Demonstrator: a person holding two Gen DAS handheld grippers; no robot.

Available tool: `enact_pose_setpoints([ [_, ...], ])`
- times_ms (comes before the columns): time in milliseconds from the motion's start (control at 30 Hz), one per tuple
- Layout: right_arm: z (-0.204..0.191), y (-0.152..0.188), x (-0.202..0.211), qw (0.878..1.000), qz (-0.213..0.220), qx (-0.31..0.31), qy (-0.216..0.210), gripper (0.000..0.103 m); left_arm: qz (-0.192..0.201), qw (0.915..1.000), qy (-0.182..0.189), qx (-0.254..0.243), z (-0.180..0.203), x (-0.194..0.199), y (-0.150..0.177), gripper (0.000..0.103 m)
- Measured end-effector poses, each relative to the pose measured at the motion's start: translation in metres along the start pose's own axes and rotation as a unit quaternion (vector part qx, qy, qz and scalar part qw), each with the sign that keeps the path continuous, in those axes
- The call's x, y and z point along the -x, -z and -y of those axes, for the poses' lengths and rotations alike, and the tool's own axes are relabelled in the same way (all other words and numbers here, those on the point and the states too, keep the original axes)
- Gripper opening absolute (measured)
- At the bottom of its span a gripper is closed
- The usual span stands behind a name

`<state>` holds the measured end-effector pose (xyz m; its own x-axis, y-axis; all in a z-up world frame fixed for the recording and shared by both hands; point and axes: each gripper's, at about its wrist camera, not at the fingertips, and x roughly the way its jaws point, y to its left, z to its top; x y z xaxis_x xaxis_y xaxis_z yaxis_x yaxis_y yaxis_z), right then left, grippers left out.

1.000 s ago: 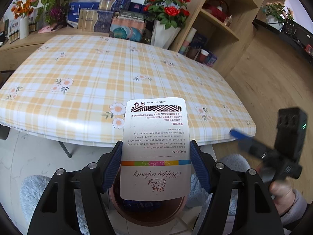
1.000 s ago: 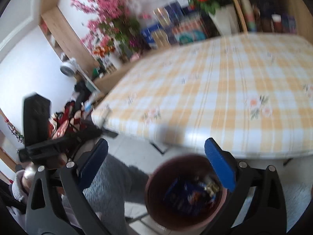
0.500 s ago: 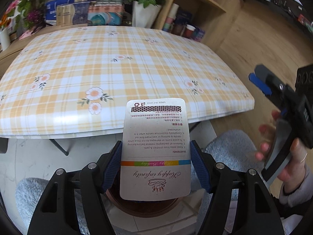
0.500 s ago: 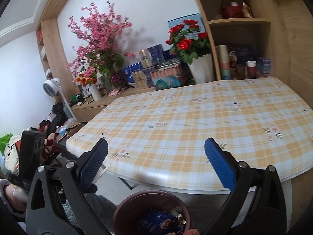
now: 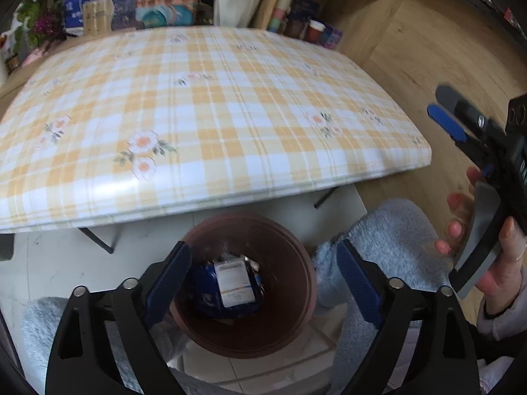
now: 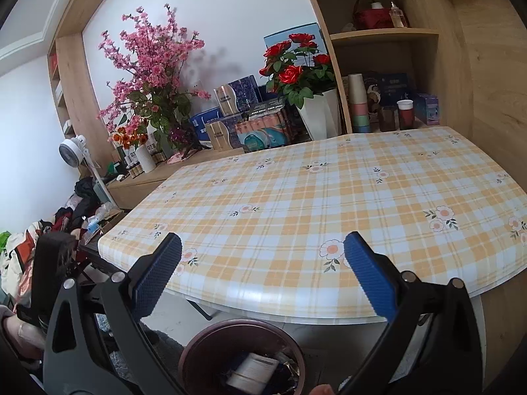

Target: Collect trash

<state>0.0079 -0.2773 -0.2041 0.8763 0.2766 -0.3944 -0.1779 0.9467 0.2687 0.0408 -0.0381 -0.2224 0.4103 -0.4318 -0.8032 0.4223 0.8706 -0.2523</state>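
The white printed packaging card (image 5: pixel 234 283) lies inside the round brown plastic bin (image 5: pixel 290 299), on top of a dark blue wrapper (image 5: pixel 204 296), well below the rim. The bin stands on the pale floor just under the near edge of the worktop with the yellow-and-white checked floral cloth (image 5: pixel 210 105); that edge overhangs the bin's far rim. The left tool (image 5: pixel 260 276) hangs directly above the bin's mouth, its jaws having just been opening and now wide apart with nothing between them. The right tool (image 6: pixel 263 273), held in a hand (image 5: pixel 494 256) at the right of the left wrist view, is also spread with nothing between its pads, over the worktop's near edge. The cloth's surface is bare to its far edge.
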Motion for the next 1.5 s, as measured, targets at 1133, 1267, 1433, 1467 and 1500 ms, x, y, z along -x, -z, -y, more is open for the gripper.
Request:
enact_pose_setpoints([
  [1133, -0.052, -0.108, 0.026, 0.997, 0.016, 0.068, 0.034, 0.098, 0.281, 0.9401, -0.174, -0.083, 0.018, 0.175, -0.102, 0.097],
  [1267, -0.052, -0.108, 0.025, 0.997, 0.012, 0.069, 0.039, 0.098, 0.280, 0.9393, -0.178, -0.086, 0.019, 0.175, -0.100, 0.097],
  [1433, -0.052, -0.107, 0.024, 0.996, 0.009, 0.071, 0.044, 0.098, 0.281, 0.9387, -0.180, -0.087, 0.020, 0.175, -0.100, 0.097],
  [1467, -0.053, -0.107, 0.023, 0.996, 0.009, 0.073, 0.045, 0.098, 0.281, 0.9385, -0.181, -0.087, 0.020, 0.176, -0.100, 0.097],
  [1500, -0.053, -0.107, 0.023, 0.996, 0.008, 0.074, 0.047, 0.098, 0.282, 0.9383, -0.181, -0.086, 0.020, 0.176, -0.100, 0.097],
])
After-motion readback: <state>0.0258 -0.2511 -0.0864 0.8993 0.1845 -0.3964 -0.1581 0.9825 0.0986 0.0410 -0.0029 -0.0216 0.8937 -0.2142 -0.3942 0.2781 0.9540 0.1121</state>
